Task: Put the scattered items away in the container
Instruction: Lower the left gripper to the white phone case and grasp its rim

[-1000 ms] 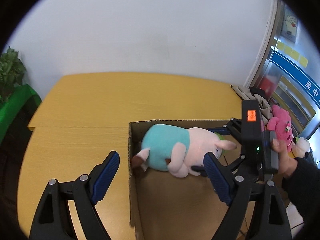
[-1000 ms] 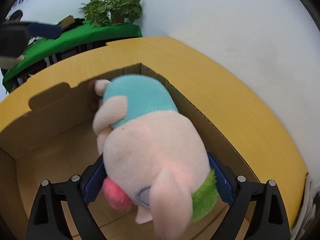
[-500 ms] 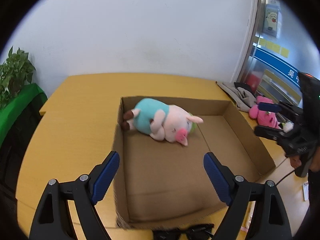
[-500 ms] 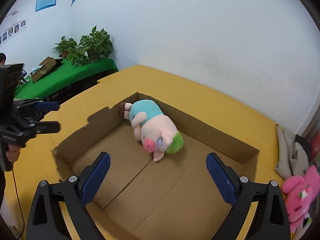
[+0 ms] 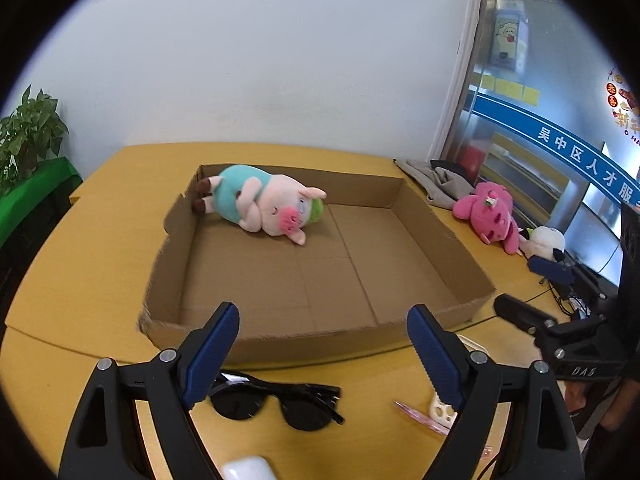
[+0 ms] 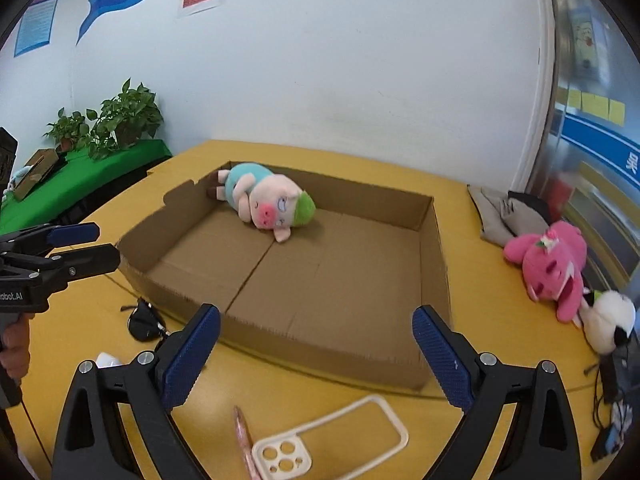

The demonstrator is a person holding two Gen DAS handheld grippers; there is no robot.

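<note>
A shallow cardboard box (image 5: 280, 334) (image 6: 320, 344) lies on the yellow table, and a plush pig (image 5: 264, 204) (image 6: 268, 204) in a teal shirt rests in its far left corner. My left gripper (image 5: 322, 356) hovers open over the near table edge, above black sunglasses (image 5: 276, 400). My right gripper (image 6: 316, 354) is open too, with nothing between its fingers, above a cream phone case (image 6: 332, 440) and a pink pen (image 6: 244, 436). A pink plush (image 5: 490, 216) (image 6: 552, 264) and a white plush (image 5: 544, 240) (image 6: 608, 320) lie to the right of the box.
Grey folded cloth (image 5: 440, 180) (image 6: 508, 212) lies at the table's far right. A small white object (image 5: 248, 468) (image 6: 108, 360) sits near the front edge. Potted plants on a green-covered bench (image 6: 80, 168) stand to the left. Cables (image 6: 612, 408) trail at the right.
My right gripper has let go of the plush pig, left in the box, and opened. Both grippers have drawn back from the box to the near table edge.
</note>
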